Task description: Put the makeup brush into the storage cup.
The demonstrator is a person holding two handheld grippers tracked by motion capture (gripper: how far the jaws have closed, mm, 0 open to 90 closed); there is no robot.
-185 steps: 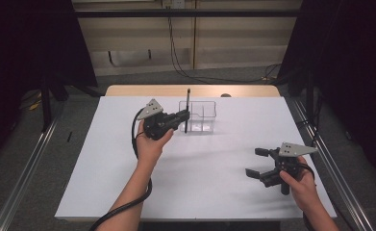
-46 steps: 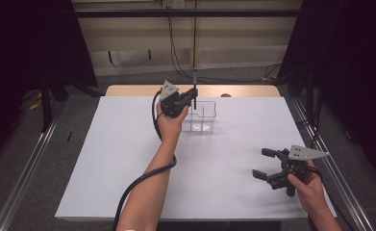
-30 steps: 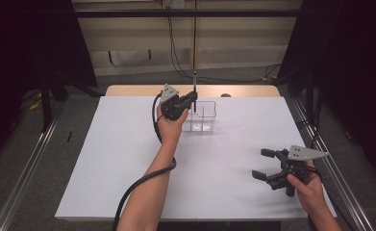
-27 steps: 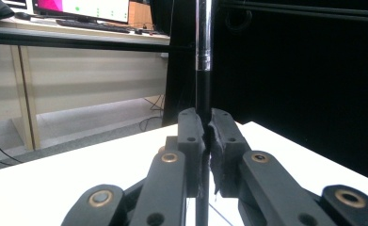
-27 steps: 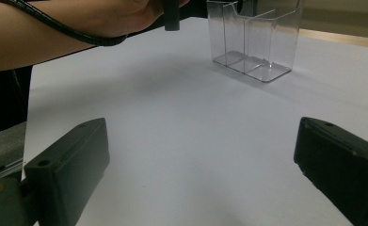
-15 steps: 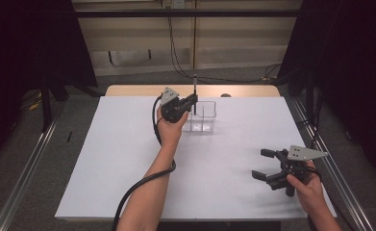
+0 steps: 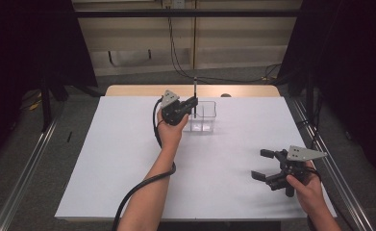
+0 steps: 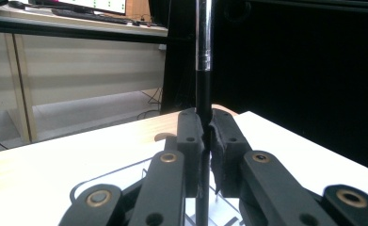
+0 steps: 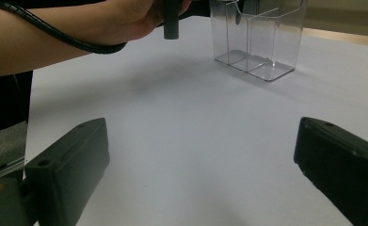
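High view: the left claw (image 7: 191,102), matte black with a grey three-cornered plate on top, is clenched on a thin, straight black pen with a shiny metal upper section (image 7: 194,94), which stands upright at the near-left corner of a clear, hard plastic organiser box with inner dividers (image 7: 206,117). Whether the pen's tip is inside a compartment or just above the rim cannot be told. The box sits toward the far middle of the bench (image 7: 104,163), whose top is a smooth, flat white sheet with a strip of pale wood along the far edge. A ribbed black cable (image 7: 156,179) curls from the left claw down along the forearm.

In the left gripper view, the two black padded jaws press flat on the pen's dark lower barrel (image 8: 203,101); above the pads the barrel turns to glossy chrome. The linkage arms carry round brass-coloured pivots.

The right claw (image 7: 265,164) rests low over the near right part of the bench, well apart from the box, its jaws spread wide and holding nothing. In the right gripper view, its blunt, blocky black jaws frame the bare white surface, with the transparent box (image 9: 259,37) beyond, its walls glinting and square-cornered.
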